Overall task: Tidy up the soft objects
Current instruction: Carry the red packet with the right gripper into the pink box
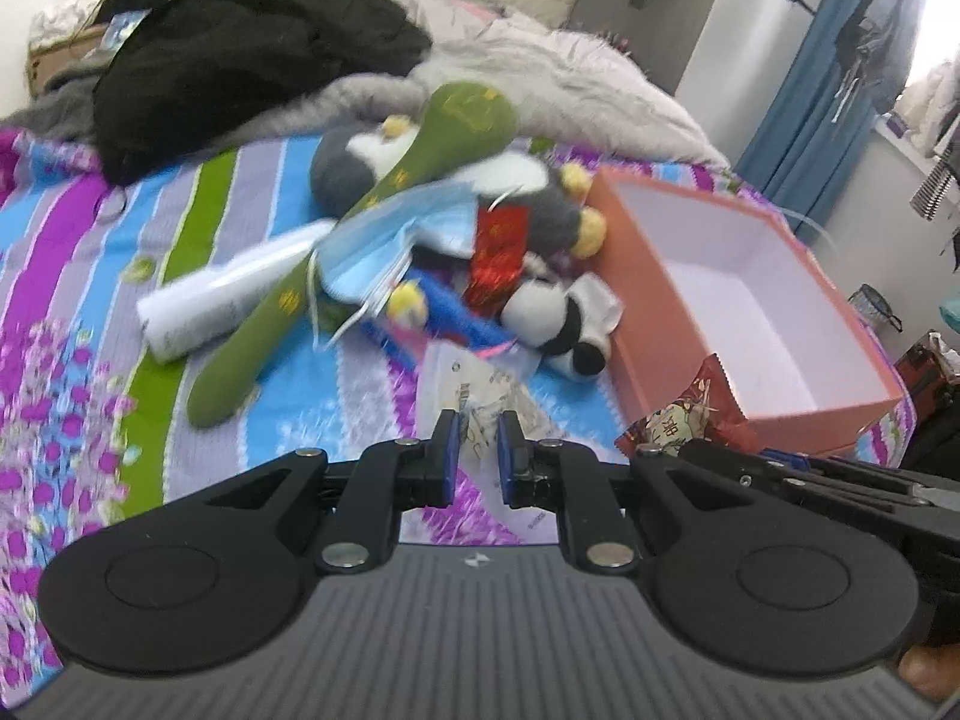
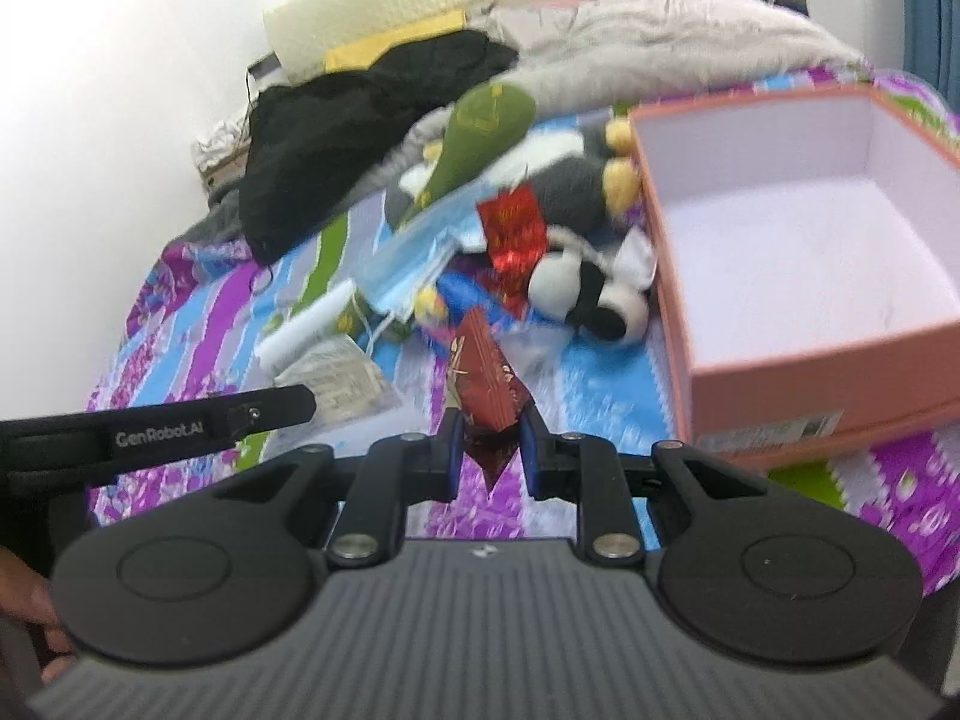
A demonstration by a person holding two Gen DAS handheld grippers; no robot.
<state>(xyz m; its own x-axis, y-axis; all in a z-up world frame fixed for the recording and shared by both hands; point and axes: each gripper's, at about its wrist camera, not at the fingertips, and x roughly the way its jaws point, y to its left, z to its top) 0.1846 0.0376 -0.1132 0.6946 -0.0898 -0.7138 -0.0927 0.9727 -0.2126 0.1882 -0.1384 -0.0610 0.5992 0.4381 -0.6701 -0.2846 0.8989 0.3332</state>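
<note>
A dark red snack packet (image 2: 486, 402) is hanging pinched between the jaws of the right gripper (image 2: 493, 441) at lower centre of the right wrist view, held by its lower end so the crinkled body is standing up clear of the bedsheet (image 2: 576, 360), apparently ready to be carried to the open pink box (image 2: 774, 384) filling the right of that frame. In the left wrist view the same packet (image 1: 690, 414) is showing at lower right, just in front of the box's near corner (image 1: 822, 408). The left gripper (image 1: 480, 450) is holding a clear plastic packet with printed paper inside (image 1: 480, 387); its jaws are drawn close on the packet's near edge, and the packet looks gripped, though blur is leaving the contact unclear. The box is empty, white inside, and judging from that the sorting is only beginning. Beyond the grippers, at centre of both frames, the soft things are lying heaped together: a small panda plush (image 2: 591, 294) just beside the box wall, a grey plush (image 1: 360, 168) behind, a green paddle-shaped cushion (image 1: 384, 204) slanting across the heap, blue face masks (image 1: 390, 240), a red envelope (image 2: 513, 234) and a white tube (image 1: 240, 288). At upper left of each frame a black garment (image 1: 240, 72) and pale fluffy blanket (image 1: 570, 78) are piled against the wall, well apart from the box
</note>
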